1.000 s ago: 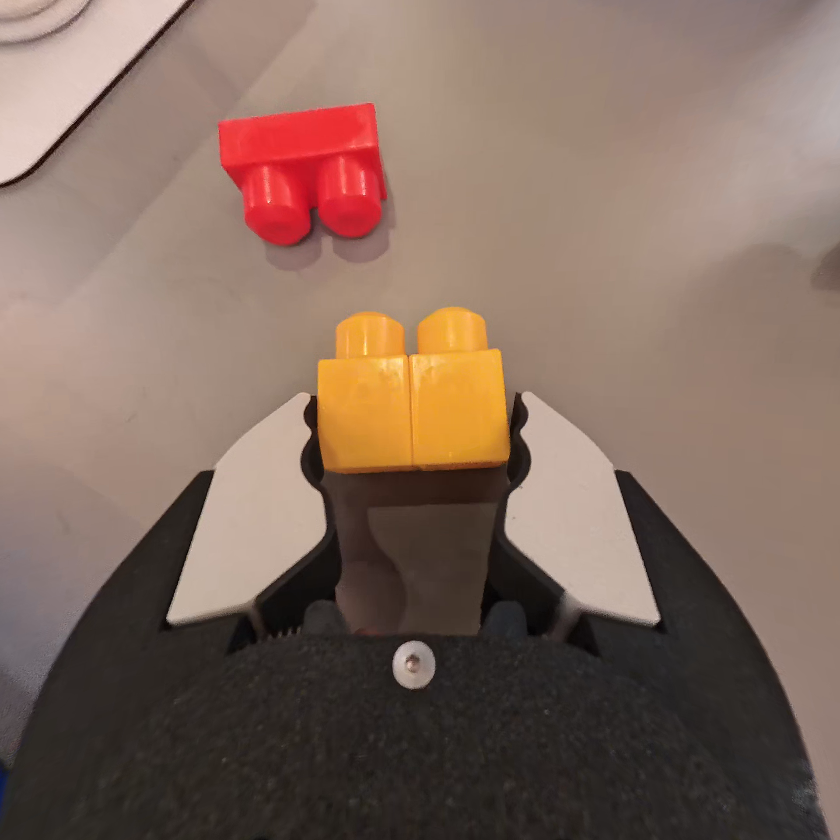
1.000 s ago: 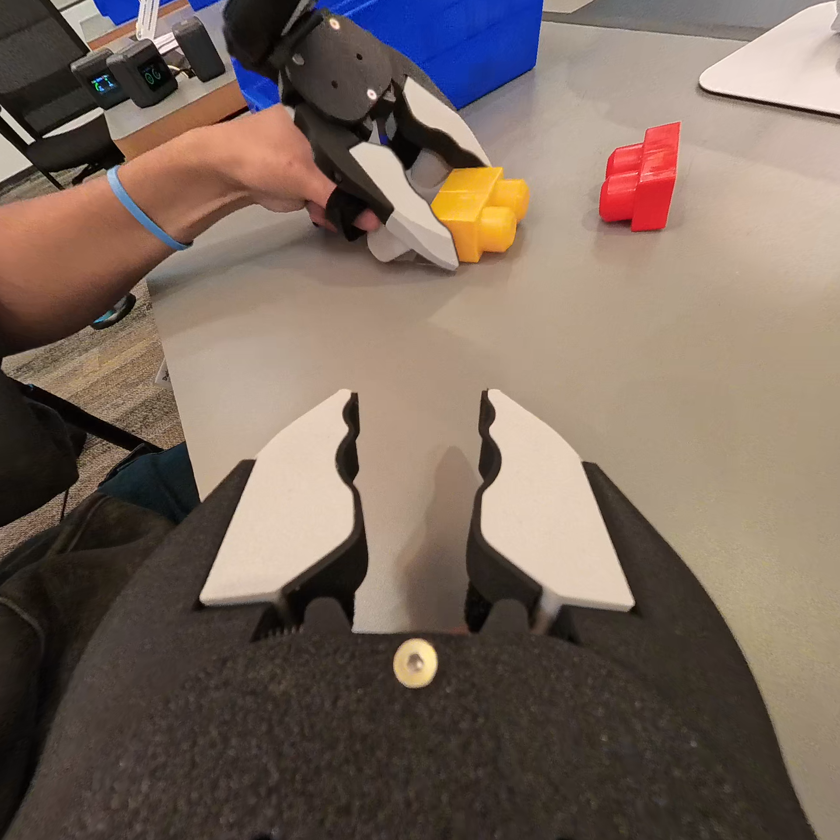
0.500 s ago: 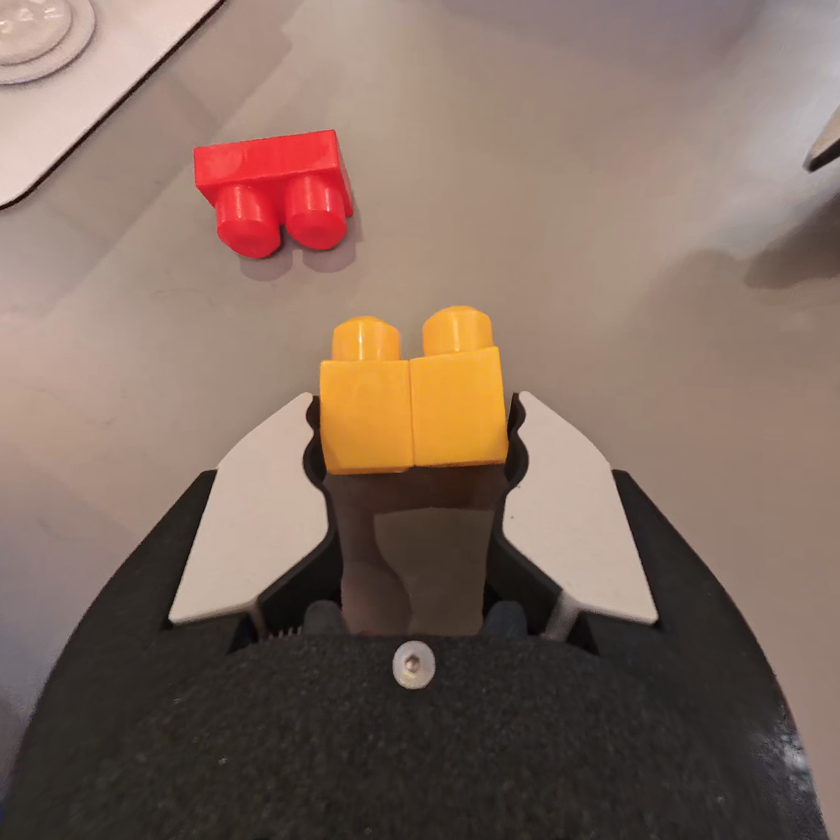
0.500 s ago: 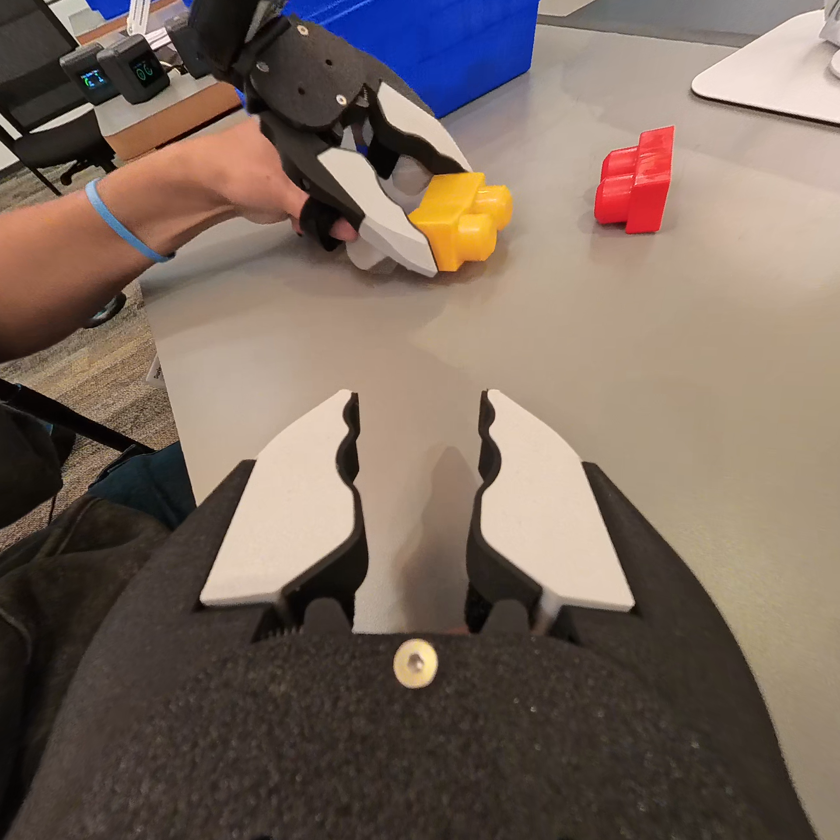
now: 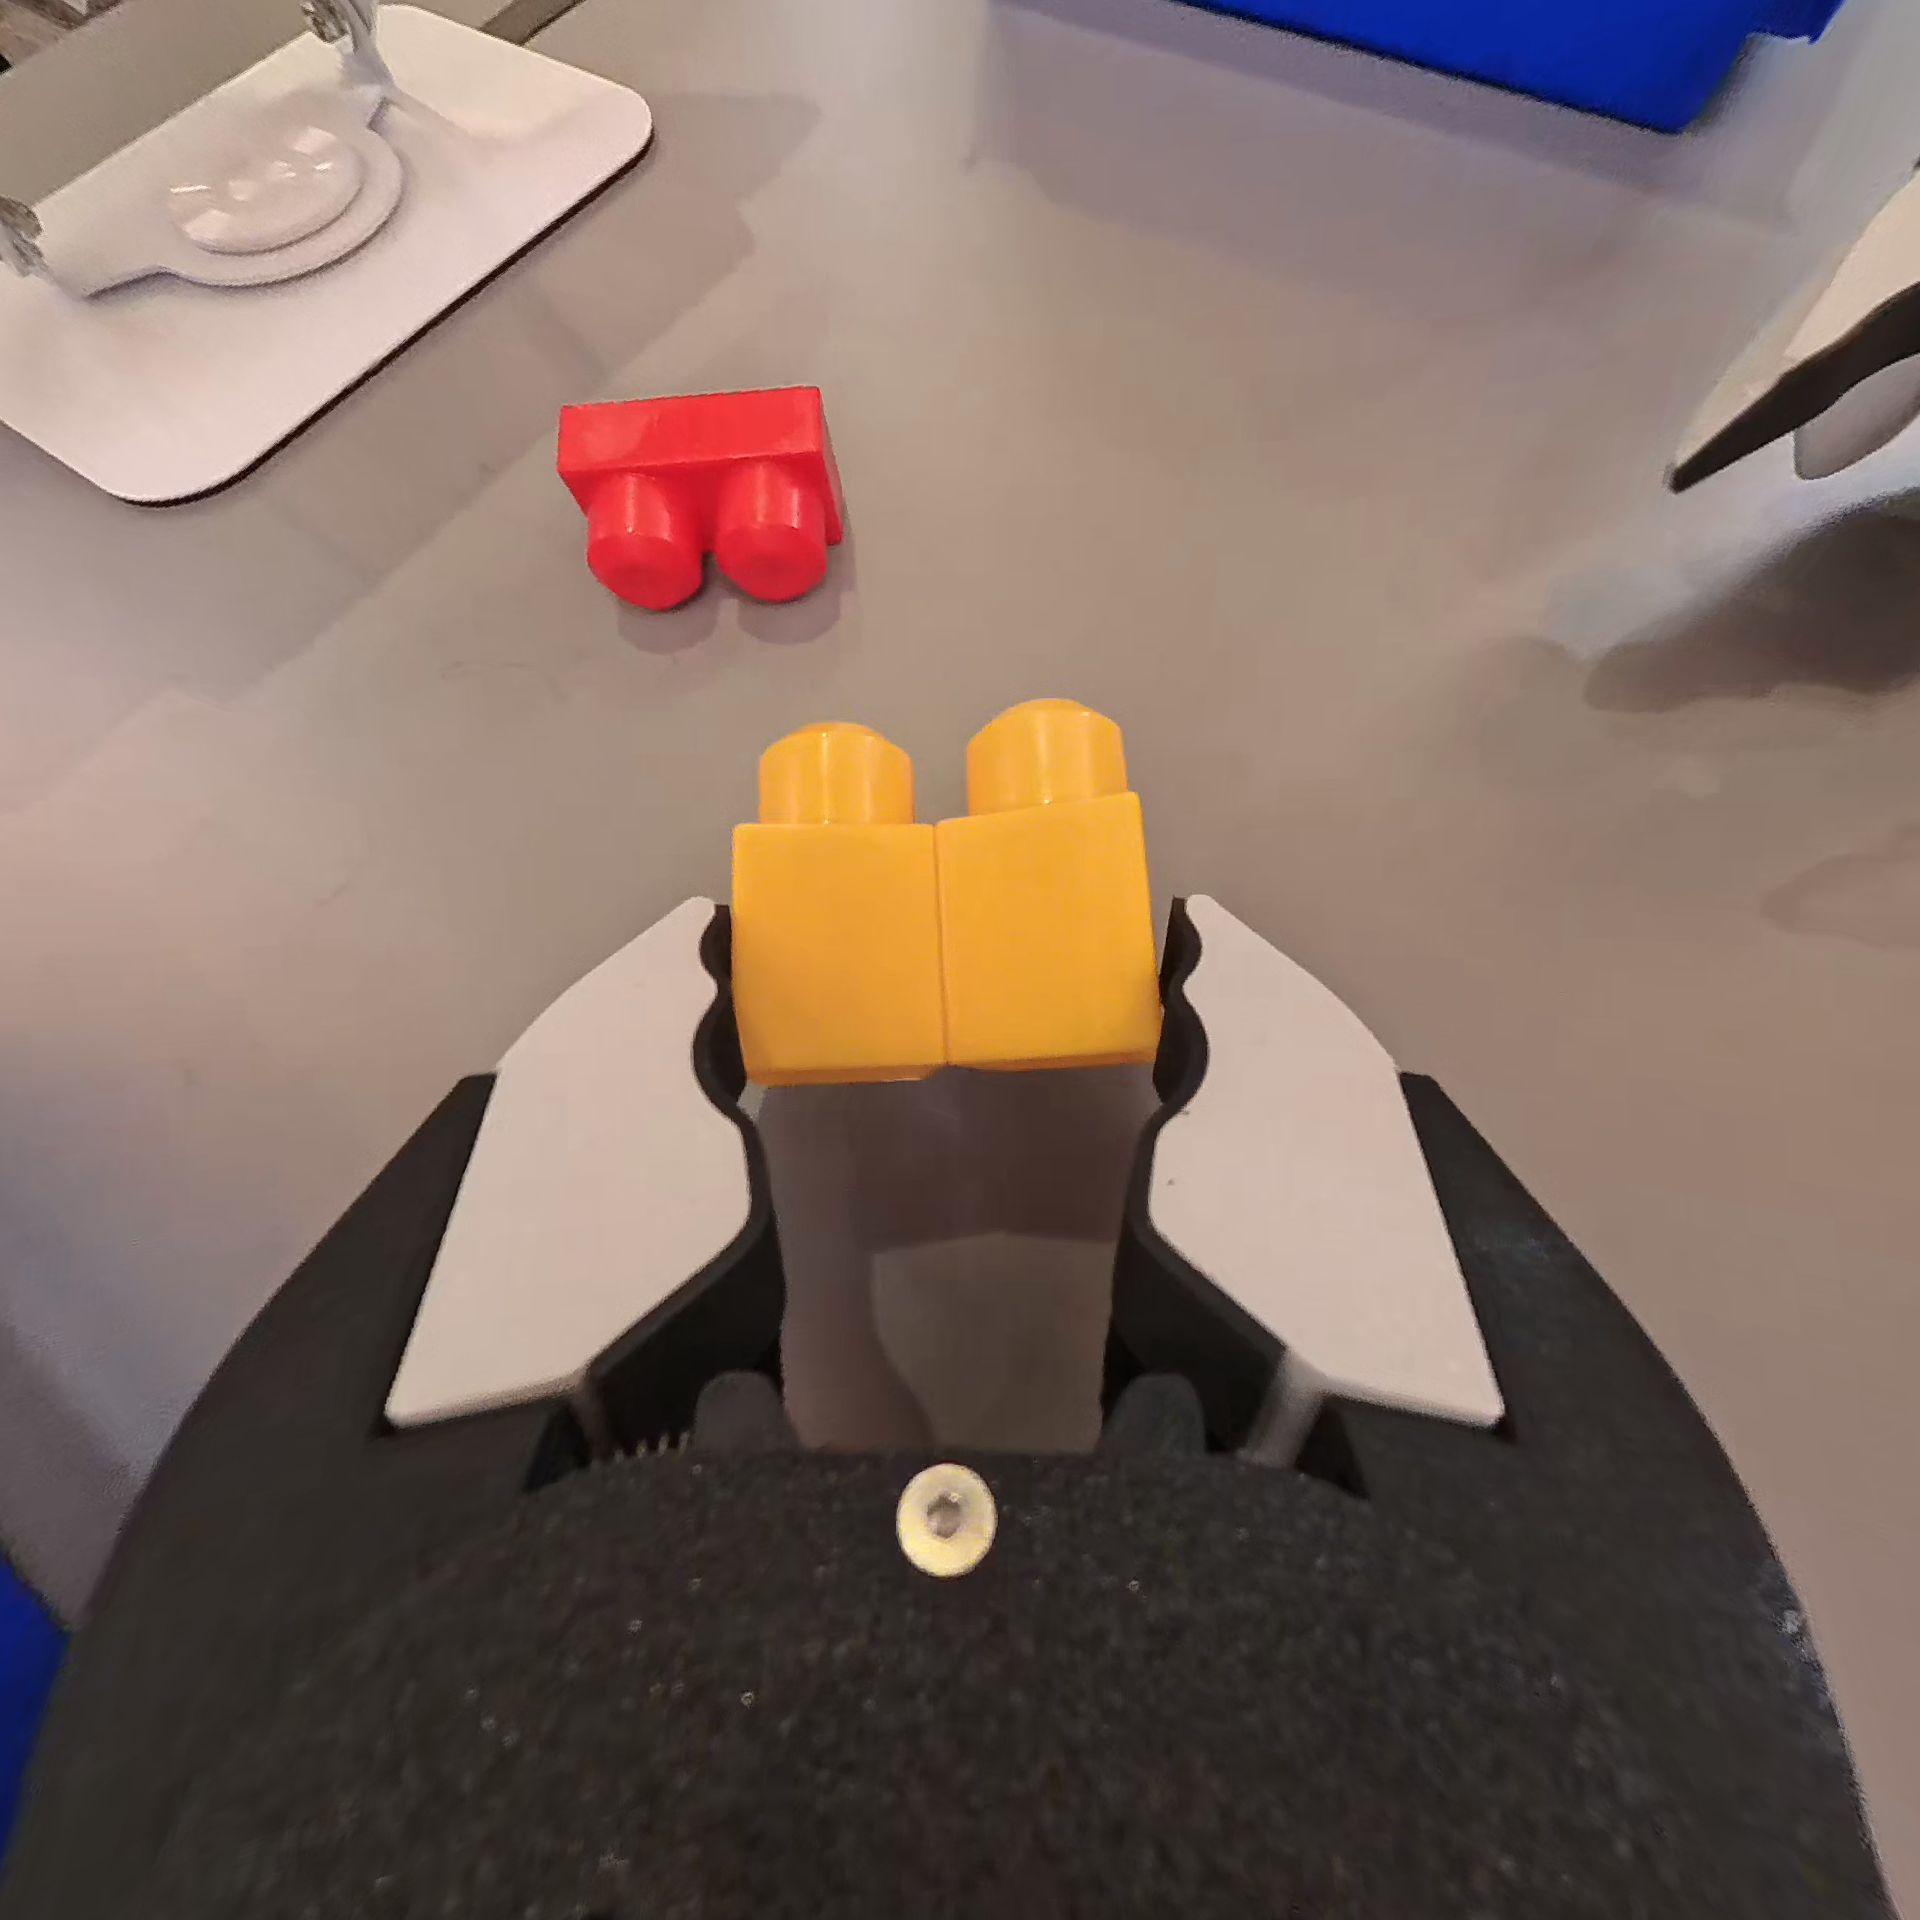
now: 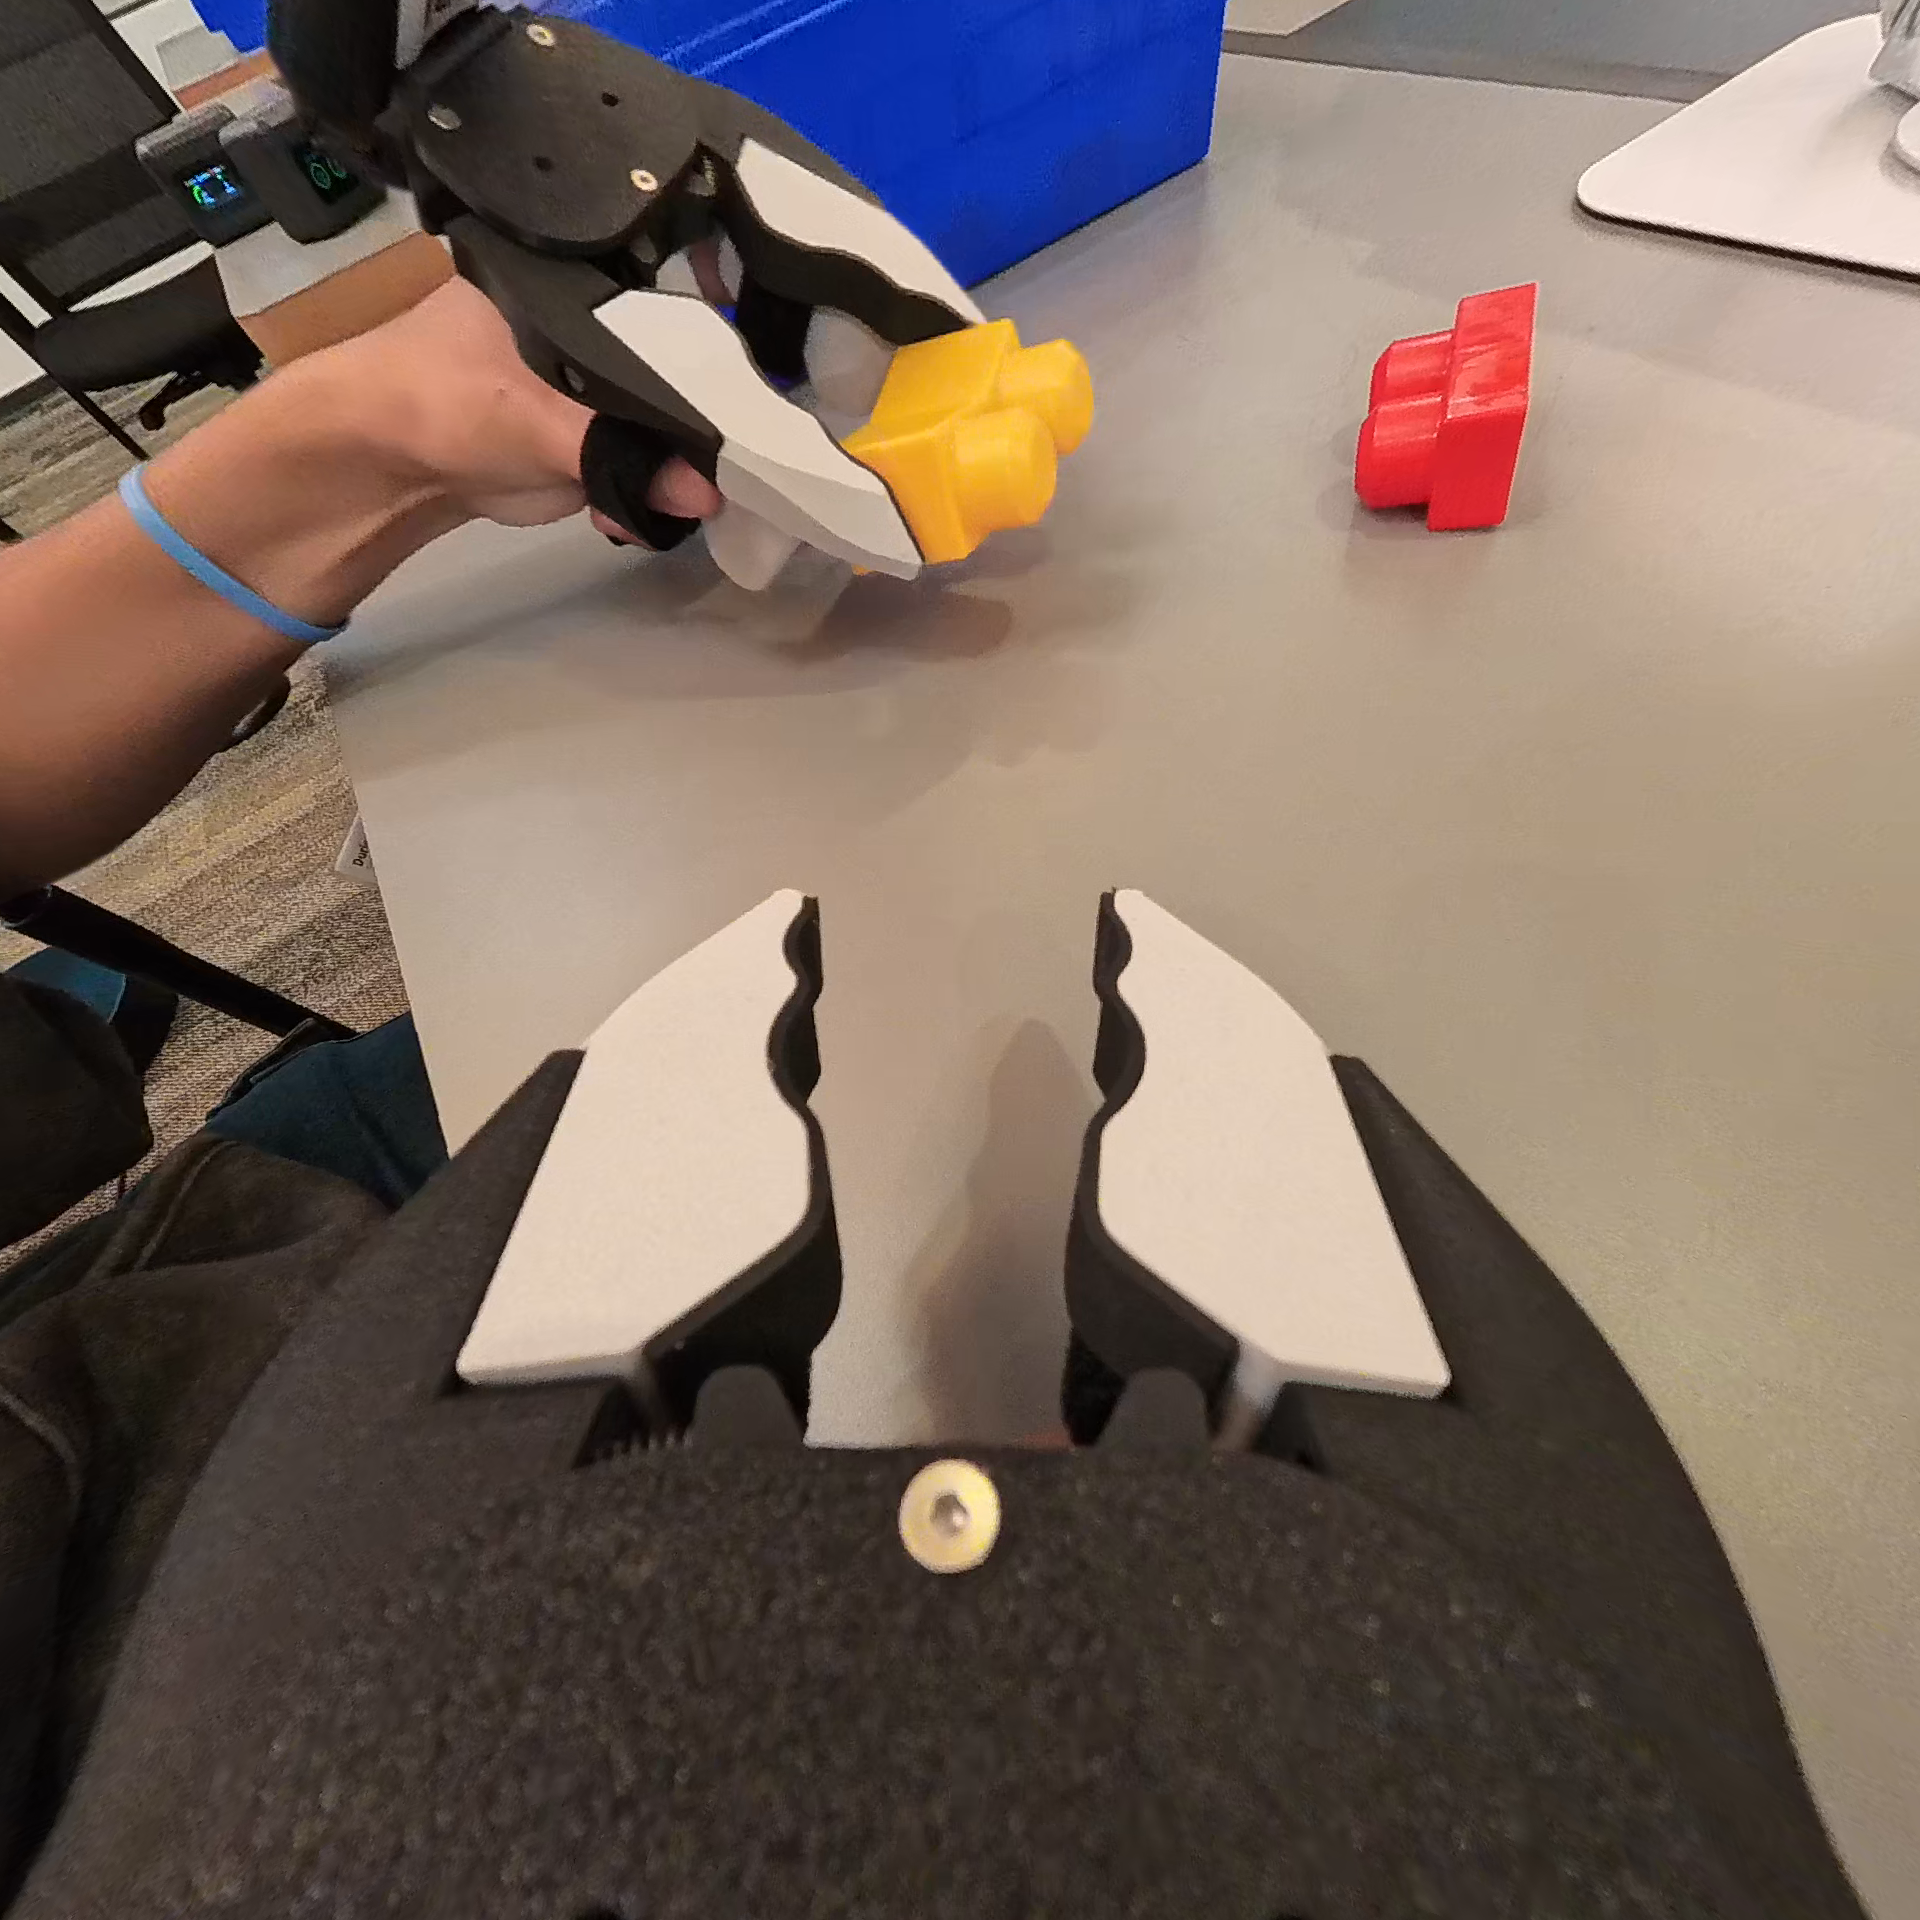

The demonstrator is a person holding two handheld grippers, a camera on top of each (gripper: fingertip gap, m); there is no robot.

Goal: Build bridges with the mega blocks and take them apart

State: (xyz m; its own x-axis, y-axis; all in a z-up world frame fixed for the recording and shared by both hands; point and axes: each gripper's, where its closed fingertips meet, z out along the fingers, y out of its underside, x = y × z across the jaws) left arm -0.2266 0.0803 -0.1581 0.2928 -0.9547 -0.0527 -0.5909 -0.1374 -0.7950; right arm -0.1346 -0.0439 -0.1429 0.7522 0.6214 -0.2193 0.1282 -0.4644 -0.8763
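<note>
The left gripper point(image 5: 943, 914) is closed on a yellow block point(image 5: 943, 951), its two white fingers point(image 5: 582, 1174) pressing the block's opposite flat sides just behind the tips, so that the block sticks out forward past them. The block is glossy orange-yellow plastic with a square body, a faint seam down the middle of the face turned to the camera, and two rounded studs side by side pointing away from the gripper. In the right wrist view the same block point(image 6: 971, 436) is held clear of the grey table point(image 6: 1351, 831), with its shadow on the surface below, and a bare hand point(image 6: 416, 447) with a blue band at the wrist grips the tool. Beyond the yellow block, well apart from it, a red block point(image 5: 701, 488) lies on its side on the table, a thin flat slab with two studs facing towards the left gripper; from the right wrist view it point(image 6: 1449, 416) rests on the far side of the table. A white flat base plate point(image 5: 260, 260) sits further back to the left, and a blue bin point(image 6: 935, 114) stands at the table's far edge. The right gripper point(image 6: 956, 914) hangs over bare table near the front edge, its fingers parted with a clear gap and nothing between them; its tip shows at the right edge of the left wrist view.
</note>
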